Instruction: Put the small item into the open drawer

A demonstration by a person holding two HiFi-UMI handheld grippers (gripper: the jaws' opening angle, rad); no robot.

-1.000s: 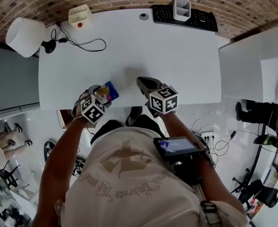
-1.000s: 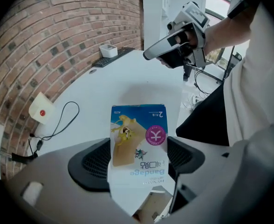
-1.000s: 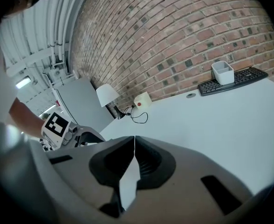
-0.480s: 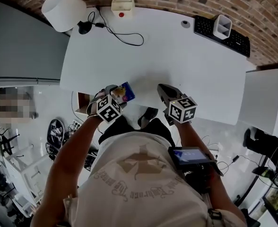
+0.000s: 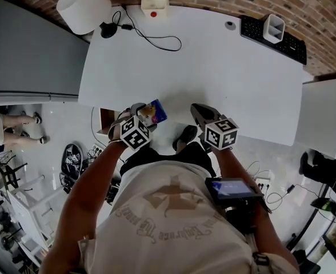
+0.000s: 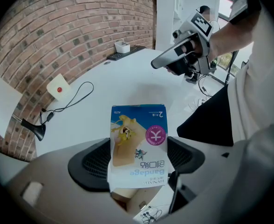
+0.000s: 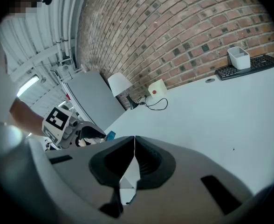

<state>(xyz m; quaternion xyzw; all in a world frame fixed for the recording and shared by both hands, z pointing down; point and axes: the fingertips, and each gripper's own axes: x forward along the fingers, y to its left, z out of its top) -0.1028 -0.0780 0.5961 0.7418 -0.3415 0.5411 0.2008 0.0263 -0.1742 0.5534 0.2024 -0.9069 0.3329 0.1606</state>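
A small blue bandage box (image 5: 156,112) (image 6: 138,143) sticks up between the jaws of my left gripper (image 5: 147,114) (image 6: 137,160), which is shut on it above the table's front edge. The open drawer (image 5: 106,121) shows as a brown box under the white table (image 5: 214,67), just left of that gripper. Part of its wooden inside (image 6: 127,200) appears below the box. My right gripper (image 5: 196,109) (image 7: 133,143) hovers over the front edge to the right, shut with nothing in it.
At the table's back stand a white lamp (image 5: 83,6), a cream box with a red button (image 5: 155,3), a black cable (image 5: 154,37), a keyboard (image 5: 276,37) and a white holder (image 5: 274,27). A grey cabinet (image 5: 31,56) adjoins the table's left side.
The head camera has swung, so the table sits further right in the frame. Both grippers keep their stance at the front edge, the left one still holding the box.
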